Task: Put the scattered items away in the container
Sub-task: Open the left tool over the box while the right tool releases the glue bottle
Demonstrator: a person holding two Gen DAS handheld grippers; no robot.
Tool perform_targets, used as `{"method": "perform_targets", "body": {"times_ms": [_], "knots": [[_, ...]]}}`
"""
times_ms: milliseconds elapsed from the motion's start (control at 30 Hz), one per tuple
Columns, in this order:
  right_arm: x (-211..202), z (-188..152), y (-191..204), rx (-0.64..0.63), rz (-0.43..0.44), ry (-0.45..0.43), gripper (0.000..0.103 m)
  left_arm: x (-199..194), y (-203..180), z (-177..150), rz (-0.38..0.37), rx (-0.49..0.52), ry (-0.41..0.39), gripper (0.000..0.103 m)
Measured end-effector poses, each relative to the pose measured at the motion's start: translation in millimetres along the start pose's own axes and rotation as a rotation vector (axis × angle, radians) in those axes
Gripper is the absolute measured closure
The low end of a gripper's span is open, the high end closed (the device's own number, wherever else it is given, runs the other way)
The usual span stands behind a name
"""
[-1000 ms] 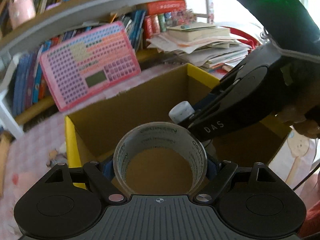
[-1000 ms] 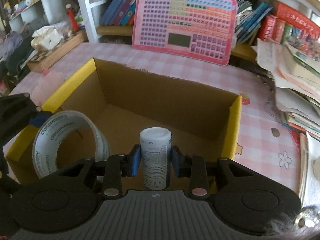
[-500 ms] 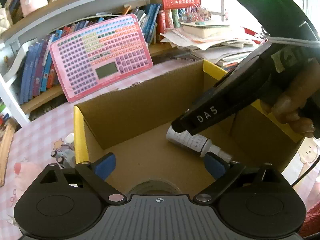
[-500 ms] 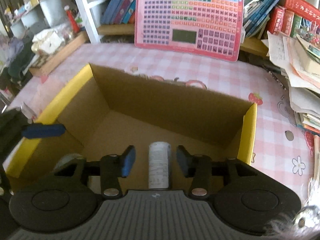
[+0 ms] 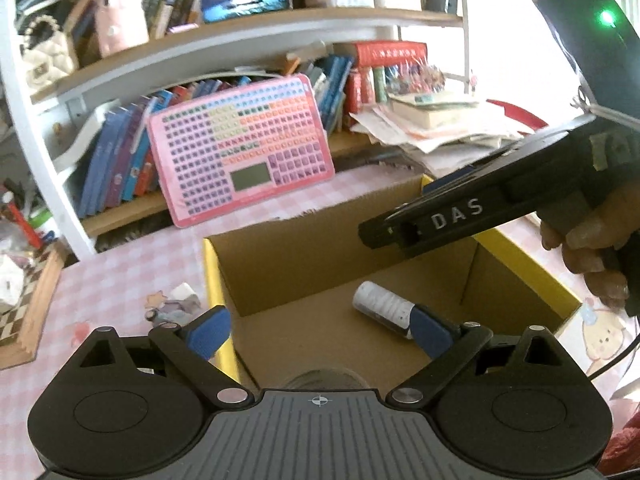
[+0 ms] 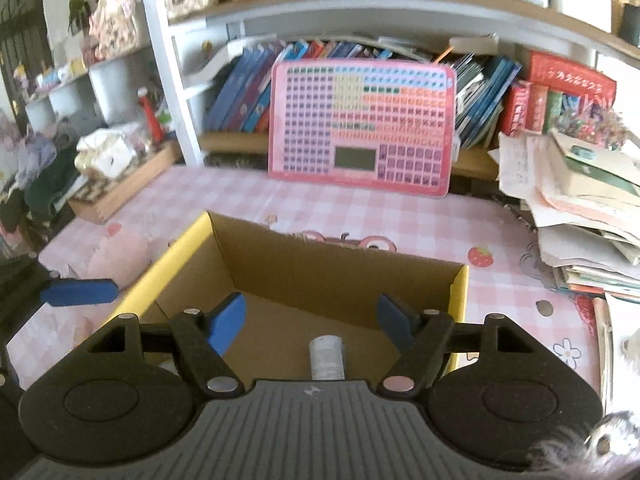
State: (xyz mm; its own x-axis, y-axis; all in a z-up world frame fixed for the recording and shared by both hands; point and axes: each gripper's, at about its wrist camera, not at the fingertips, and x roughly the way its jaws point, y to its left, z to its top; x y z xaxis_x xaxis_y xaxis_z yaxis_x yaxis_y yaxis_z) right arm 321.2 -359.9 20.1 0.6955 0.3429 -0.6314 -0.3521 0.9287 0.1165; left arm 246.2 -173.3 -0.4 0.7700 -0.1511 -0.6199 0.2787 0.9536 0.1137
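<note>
Home study/child's room. Bookshelf (image 6: 360, 12) w/ kids' books (image 6: 248, 88) beyond the jaws; pink toy keyboard (image 6: 362, 128) propped vs. shelf; pink checked cartoon tablecloth (image 6: 400, 224); paper pile (image 6: 576, 200) to jaws' right; chessboard box (image 5: 24, 304) to jaws' left.

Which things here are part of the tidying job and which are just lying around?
Job: cardboard box, white bottle lying inside it, tape roll barely visible, left gripper, right gripper.
Lying about: pink keyboard toy, paper stack, shelf books.
</note>
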Motion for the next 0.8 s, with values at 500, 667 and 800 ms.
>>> {"method": "perform_targets", "body": {"times_ms": [500,667,800], "knots": [[-71.2,-46.1,31.4,0.1,-0.145,-0.102,0.028,-76.7,16.5,-38.2,0.004,-0.044,-0.073,0.003],[-94.3,-67.0,47.8,0.131,-0.214,-0.11,0.028,-99.1,29.2,-57.2,-0.013,-0.063,-0.076,0.002],[-109.1,-82.3,66.9,0.145,-0.256,-0.118,0.027,-114.4,37.3,-72.3,-0.03,-0.058,-0.071,0.002]]}}
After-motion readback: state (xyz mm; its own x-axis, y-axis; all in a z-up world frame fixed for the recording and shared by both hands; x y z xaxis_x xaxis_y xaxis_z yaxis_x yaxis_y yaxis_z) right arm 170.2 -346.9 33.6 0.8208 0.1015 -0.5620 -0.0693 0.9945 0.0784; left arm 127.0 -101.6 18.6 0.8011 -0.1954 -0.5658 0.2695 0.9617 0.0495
